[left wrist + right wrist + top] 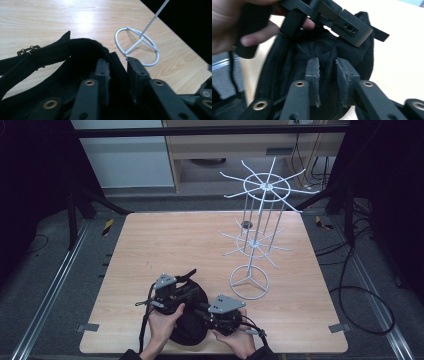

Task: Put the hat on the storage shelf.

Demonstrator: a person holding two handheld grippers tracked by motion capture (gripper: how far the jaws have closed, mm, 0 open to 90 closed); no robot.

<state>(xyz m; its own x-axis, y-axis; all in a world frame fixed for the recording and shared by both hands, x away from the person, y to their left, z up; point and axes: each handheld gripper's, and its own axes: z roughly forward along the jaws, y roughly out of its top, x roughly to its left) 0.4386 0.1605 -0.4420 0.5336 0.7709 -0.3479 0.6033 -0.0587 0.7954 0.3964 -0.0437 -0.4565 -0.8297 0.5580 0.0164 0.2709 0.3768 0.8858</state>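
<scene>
Both hand-held grippers, left [186, 296] and right [206, 311], pinch the black cap's [190, 327] fabric on the table [165, 240]; the white rack [257, 240] stands bare, so hanging remains.

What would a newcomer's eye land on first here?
Probably the tall white wire rack standing on the far right part of the wooden table. Next, the black cap at the near edge, with the left gripper and right gripper working at it.
</scene>
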